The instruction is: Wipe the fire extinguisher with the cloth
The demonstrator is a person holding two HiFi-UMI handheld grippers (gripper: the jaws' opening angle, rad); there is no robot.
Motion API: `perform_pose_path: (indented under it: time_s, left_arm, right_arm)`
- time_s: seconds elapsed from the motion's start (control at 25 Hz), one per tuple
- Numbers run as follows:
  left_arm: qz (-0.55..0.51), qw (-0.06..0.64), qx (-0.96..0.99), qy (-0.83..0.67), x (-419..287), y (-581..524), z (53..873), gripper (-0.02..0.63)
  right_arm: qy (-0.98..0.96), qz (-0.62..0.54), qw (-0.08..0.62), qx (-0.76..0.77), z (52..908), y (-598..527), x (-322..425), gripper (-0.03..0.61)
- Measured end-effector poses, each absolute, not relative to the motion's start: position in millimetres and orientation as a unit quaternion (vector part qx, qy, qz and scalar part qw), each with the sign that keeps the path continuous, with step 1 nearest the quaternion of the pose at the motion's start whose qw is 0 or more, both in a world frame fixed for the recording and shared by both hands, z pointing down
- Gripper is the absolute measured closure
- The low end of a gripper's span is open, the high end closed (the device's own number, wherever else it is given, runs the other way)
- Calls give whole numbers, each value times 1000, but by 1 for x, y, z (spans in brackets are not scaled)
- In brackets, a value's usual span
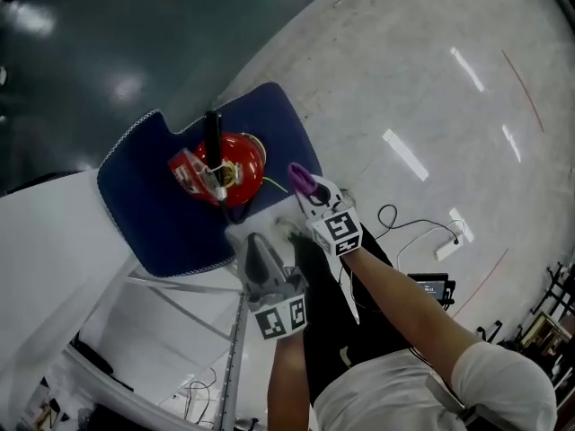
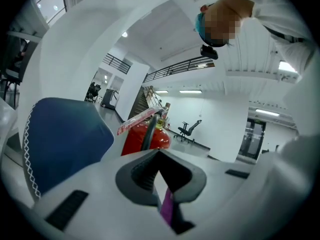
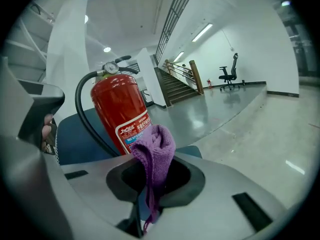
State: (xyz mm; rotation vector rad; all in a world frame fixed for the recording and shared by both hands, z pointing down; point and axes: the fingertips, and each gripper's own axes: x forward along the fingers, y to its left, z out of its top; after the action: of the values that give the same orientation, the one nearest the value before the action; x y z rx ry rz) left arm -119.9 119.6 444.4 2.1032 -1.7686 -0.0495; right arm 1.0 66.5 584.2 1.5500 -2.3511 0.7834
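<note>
A red fire extinguisher stands upright on a dark blue mat on the floor, with a black hose and a white label. My right gripper is just right of it, shut on a purple cloth. In the right gripper view the cloth bunches up out of the jaws, a short way in front of the extinguisher and apart from it. My left gripper sits lower, near the mat's edge, shut. In its own view the extinguisher is ahead of the shut left gripper. A thin purple sliver shows in the slit; I cannot tell what it is.
A white sheet over a metal frame lies at the lower left. Cables and a power strip lie on the pale floor at the right. An office chair and a staircase stand far off.
</note>
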Motion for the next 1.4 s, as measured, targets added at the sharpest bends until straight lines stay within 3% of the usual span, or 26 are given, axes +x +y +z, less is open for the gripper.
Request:
perform_pose_path:
  time_s: [0.32,0.84,1.4]
  left_arm:
    - [-38,189,736,-649,-104,115,468,609]
    - [-24,179,738,-650,-97,130,512,607]
    - [-36,192,727,-658,-107,116,529,609]
  right_arm:
    - [-799,273,79,529,622,46,0,523]
    - [-805,287,88,512,693,28,-26,523]
    - [-795,321,66,510,714,13,-45,523]
